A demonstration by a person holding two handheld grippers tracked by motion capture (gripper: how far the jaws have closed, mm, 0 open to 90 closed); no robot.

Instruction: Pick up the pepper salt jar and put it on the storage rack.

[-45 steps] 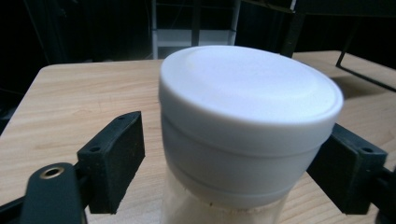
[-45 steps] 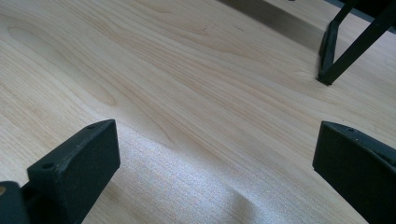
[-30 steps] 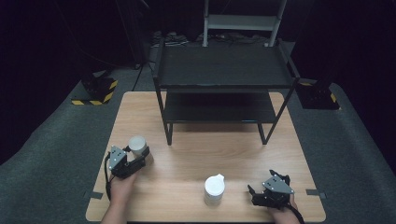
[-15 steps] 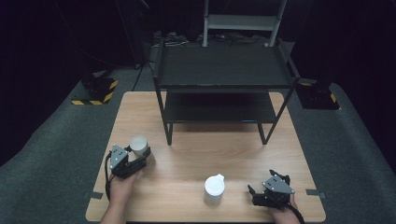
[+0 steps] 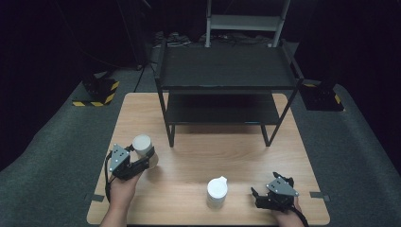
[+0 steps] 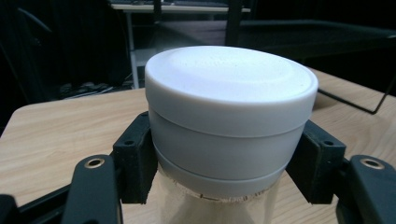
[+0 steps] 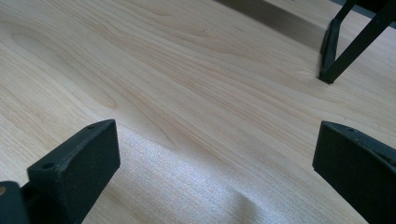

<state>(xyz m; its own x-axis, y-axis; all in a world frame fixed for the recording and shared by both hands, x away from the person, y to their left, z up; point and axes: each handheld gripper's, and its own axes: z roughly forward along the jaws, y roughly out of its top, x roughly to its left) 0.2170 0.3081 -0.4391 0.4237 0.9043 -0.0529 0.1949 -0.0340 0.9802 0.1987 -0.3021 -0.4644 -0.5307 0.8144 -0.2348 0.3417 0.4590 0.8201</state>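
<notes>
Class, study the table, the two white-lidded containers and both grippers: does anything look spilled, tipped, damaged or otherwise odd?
Nothing stands out. The white-lidded jar sits upright, gripped by the left gripper just below its lid. The second white container stands upright on the wooden table. The right gripper is open over bare wood.

no readable text (jar lid plain)

Left gripper (image 5: 135,161), lower left of high view: black body, grey three-cornered plate on top, black cable looping off its left side. Forearm below it bare, no sleeve in frame.

Right gripper (image 5: 273,194), lower right of high view: same black build, same grey plate.

Left gripper view: matte black blocky pads (image 6: 135,163), brass-coloured screw eyelets set in the rounded black arms below.

Right gripper view: black pads (image 7: 77,161), small screw holes in each.
</notes>
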